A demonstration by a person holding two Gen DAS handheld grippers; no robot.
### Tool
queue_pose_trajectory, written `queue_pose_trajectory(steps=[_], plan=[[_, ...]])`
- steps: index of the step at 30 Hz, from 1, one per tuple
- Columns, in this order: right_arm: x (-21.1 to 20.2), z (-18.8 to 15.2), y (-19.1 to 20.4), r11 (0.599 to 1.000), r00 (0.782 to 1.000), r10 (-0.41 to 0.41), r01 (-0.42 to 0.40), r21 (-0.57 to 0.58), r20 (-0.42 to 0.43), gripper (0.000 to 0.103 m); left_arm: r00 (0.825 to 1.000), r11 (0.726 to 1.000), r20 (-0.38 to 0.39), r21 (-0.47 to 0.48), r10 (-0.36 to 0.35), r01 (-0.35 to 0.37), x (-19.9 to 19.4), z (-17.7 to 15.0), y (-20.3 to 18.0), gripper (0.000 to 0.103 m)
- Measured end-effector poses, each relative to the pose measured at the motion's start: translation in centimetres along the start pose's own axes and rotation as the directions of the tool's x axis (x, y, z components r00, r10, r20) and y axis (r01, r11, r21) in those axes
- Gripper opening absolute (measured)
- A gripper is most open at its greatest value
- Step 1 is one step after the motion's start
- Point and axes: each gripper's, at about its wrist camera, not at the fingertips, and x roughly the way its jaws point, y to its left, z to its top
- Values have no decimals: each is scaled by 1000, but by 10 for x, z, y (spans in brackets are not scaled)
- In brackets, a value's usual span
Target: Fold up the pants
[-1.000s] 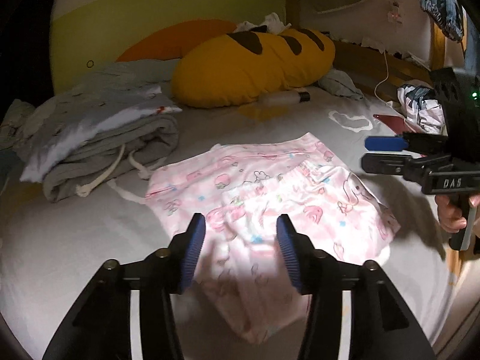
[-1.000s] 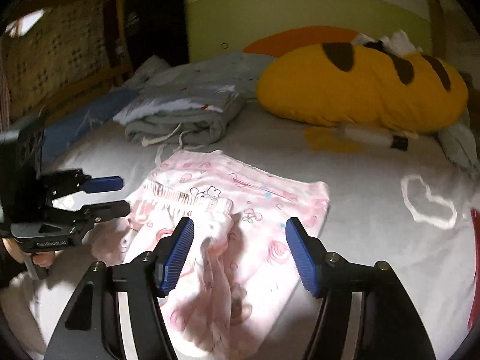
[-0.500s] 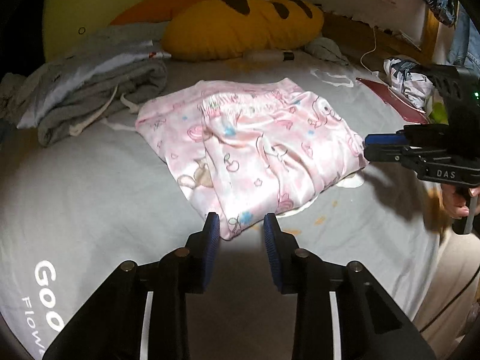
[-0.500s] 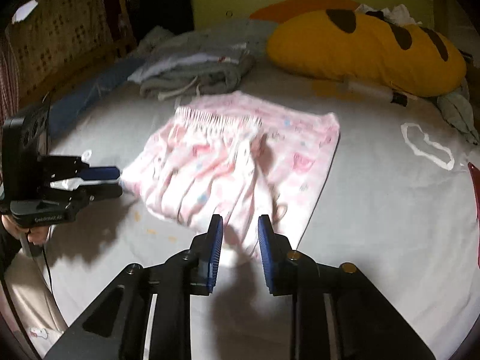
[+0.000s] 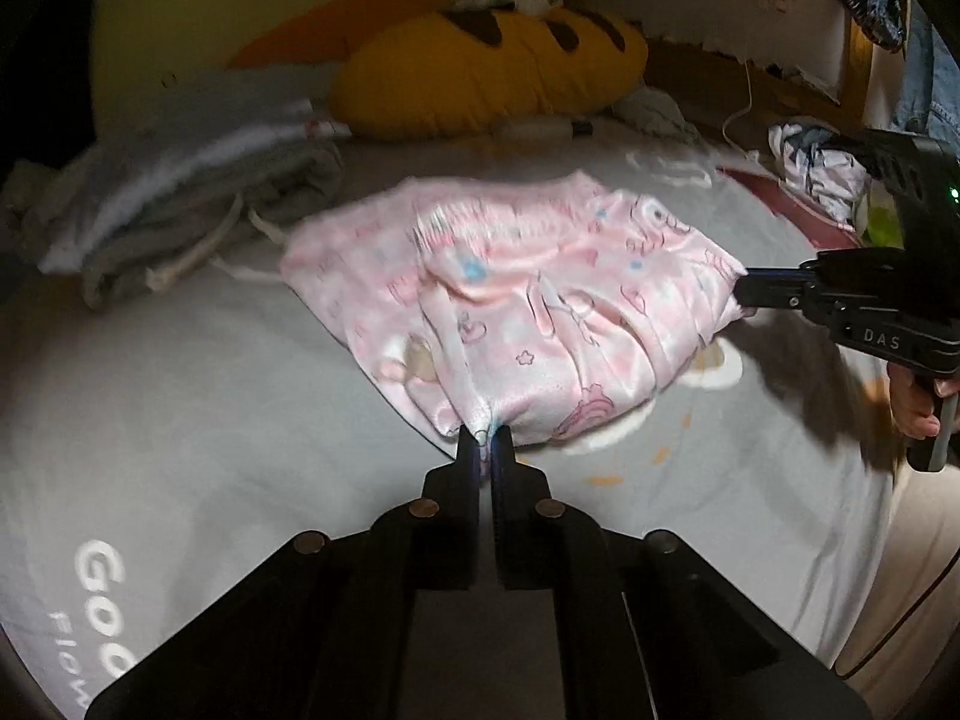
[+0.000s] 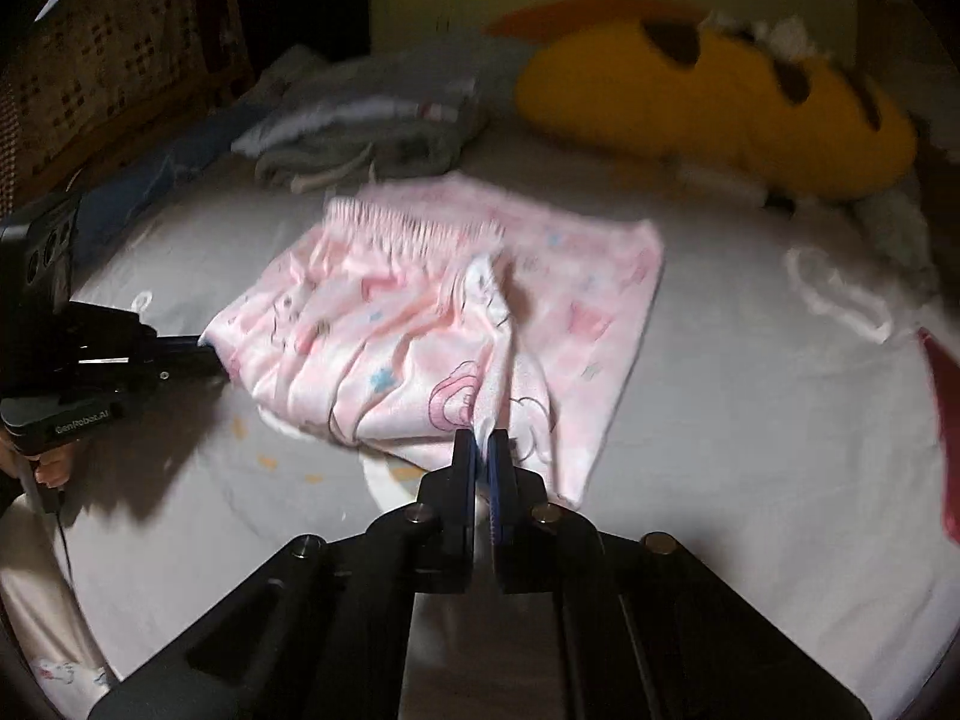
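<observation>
Pink satin pants with a cartoon print [image 5: 528, 300] lie bunched at the centre of both views on a grey bed sheet [image 5: 180, 408]. In the left wrist view, the left gripper [image 5: 486, 450] occupies the lower centre of the frame, its two black fingers clenched on a pinch of the near hem of the pants. In the same view, the right gripper [image 5: 744, 294] enters from the right edge, and its fingers are closed on the right-hand corner of the fabric. In the right wrist view, the right gripper [image 6: 482, 450] sits at the lower centre, its blue-padded fingers clamped on a raised fold of the pants [image 6: 432, 324]; the left gripper [image 6: 207, 357] enters from the left edge, gripping the left-hand corner. The fabric between the two grip points is creased and drawn into ridges. The gathered waistband shows toward the upper part of the garment, though motion blur softens its outline. A long yellow plush pillow with dark brown patches [image 5: 492, 72] lies across the upper centre of the left wrist view. A folded pile of grey clothing with white drawstrings [image 5: 180, 180] rests at the upper left, apart from the pants. A white heart outline printed on the sheet [image 6: 840, 294] appears at the right of the right wrist view.
</observation>
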Motion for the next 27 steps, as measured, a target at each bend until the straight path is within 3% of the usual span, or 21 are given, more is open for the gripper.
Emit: queue_pose_trajectory(steps=[4,9,12,15,18,20,21,24,25,27], plan=[[-14,7,-9,999,998,-40,39,27,50,1,997,998,47,-2,60,-60,-18,9,10,3],[13,1,-22,990,988,-119,125,57,-100,0,990,989,-59,-67,128,-132,1,-1,32,3],[16,1,-30,993,993,-34,46,106,-116,0,990,989,-107,-105,97,-109,14,-10,40,3],[5,4,-21,997,997,11,-6,76,-72,2,990,991,-80,-58,113,-118,11,-9,32,3],[3,1,-8,999,997,27,-25,31,-75,14,987,988,-59,-41,148,-151,5,-6,27,3],[7,-3,-4,999,994,42,-40,23,-104,38,987,986,-41,-53,158,-160,-1,-6,28,3],[10,-5,-3,999,992,47,-45,26,-119,42,986,985,-28,-49,166,-167,-4,-5,26,3],[20,-8,-1,999,987,35,-34,15,-158,42,977,977,12,-29,212,-212,-11,0,23,3],[23,-10,-1,1000,986,27,-24,15,-167,38,975,975,20,-27,221,-220,-12,1,22,3],[27,-11,-2,1000,985,13,-10,17,-173,18,975,975,21,-27,222,-222,-14,1,23,3]])
